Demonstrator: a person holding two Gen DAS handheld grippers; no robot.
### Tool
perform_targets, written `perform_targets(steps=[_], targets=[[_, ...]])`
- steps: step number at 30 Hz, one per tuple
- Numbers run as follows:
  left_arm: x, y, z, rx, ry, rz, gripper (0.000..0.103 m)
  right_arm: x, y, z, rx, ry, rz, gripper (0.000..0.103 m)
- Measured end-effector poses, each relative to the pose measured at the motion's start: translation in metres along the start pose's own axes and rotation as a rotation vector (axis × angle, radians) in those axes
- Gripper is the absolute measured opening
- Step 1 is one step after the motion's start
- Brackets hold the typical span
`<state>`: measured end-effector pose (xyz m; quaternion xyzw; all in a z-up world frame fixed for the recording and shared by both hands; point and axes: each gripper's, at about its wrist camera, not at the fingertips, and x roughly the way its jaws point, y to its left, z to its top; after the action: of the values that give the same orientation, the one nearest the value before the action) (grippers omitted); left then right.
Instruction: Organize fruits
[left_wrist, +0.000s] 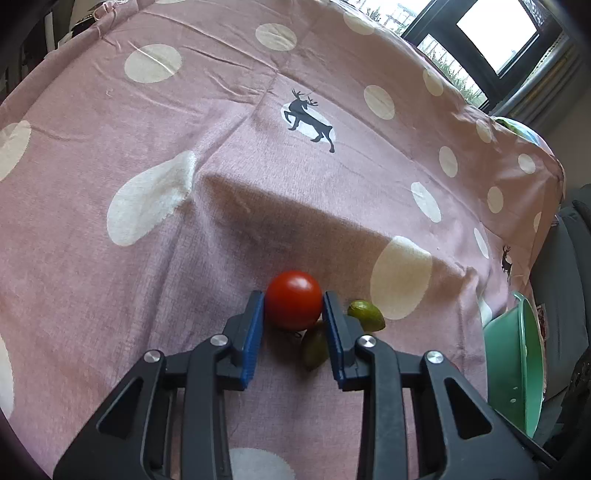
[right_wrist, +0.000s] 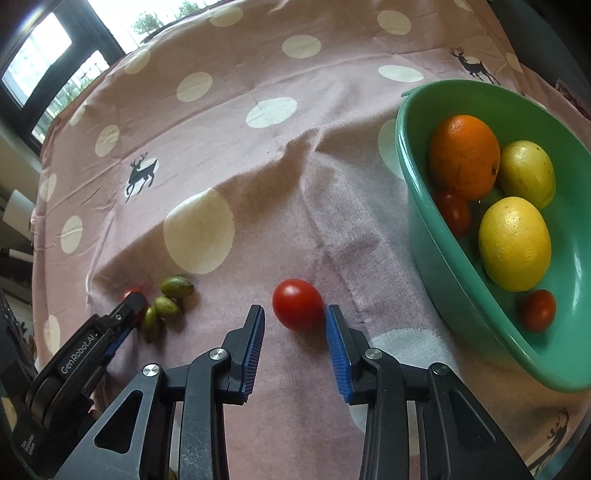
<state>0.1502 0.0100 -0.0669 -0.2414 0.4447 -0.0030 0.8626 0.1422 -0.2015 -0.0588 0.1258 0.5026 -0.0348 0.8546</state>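
In the left wrist view my left gripper (left_wrist: 294, 300) is shut on a red cherry tomato (left_wrist: 293, 300), its blue pads touching both sides. Two small green fruits lie by it, one (left_wrist: 366, 315) to the right and one (left_wrist: 314, 345) under the right finger. In the right wrist view my right gripper (right_wrist: 294, 314) is open, its fingertips on either side of a second red tomato (right_wrist: 297, 303) lying on the cloth, not touching it. The left gripper (right_wrist: 129, 301) shows at the left beside three green fruits (right_wrist: 176, 286). A green bowl (right_wrist: 417, 192) at the right holds an orange (right_wrist: 464, 161), two lemons (right_wrist: 514, 248) and small tomatoes.
A pink tablecloth (left_wrist: 184, 258) with cream dots and deer prints covers the table, wrinkled in the middle. The green bowl's rim (left_wrist: 517, 354) shows at the right edge of the left wrist view. Windows lie beyond the table's far edge.
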Motion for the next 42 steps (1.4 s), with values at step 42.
perform_targets(steps=[42], targets=[[-0.117,-0.051,-0.045,0.158,-0.249,-0.136,0.031,-0.094,-0.035,-0.007,0.139,-0.278,0.247,0.029]])
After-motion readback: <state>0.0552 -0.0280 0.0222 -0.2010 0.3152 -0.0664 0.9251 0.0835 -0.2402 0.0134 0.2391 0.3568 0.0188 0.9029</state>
